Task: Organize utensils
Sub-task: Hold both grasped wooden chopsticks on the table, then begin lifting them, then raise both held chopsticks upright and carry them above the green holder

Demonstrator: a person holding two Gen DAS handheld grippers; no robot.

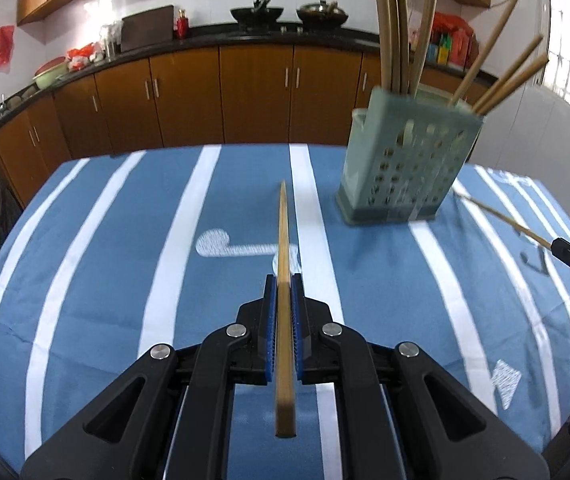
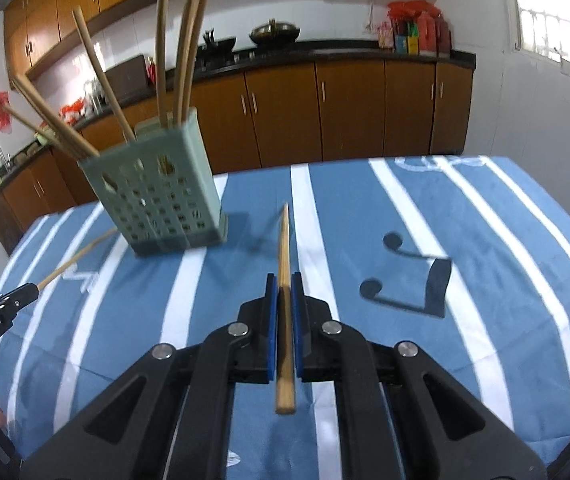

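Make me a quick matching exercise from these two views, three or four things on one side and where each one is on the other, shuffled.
1. left tool
2. right tool
3. green holder
4. tablecloth

a. stands upright holding utensils
b. blue with white stripes, under everything
c. shut on a chopstick, holder to its right
d. shut on a chopstick, holder to its left

Pairs: 1-c, 2-d, 3-a, 4-b

Two claws in view, left claw (image 1: 283,280) and right claw (image 2: 283,278). Two chopsticks in hand: one chopstick (image 1: 283,280) clamped in the left claw, one second chopstick (image 2: 283,300) clamped in the right. One perforated green holder (image 2: 161,196) on the striped counter (image 2: 485,240). Contents, counted from the right wrist view: three chopsticks (image 2: 97,68) leaning left, three long upright handles (image 2: 181,60). Two woks (image 1: 257,14) on the far stove.
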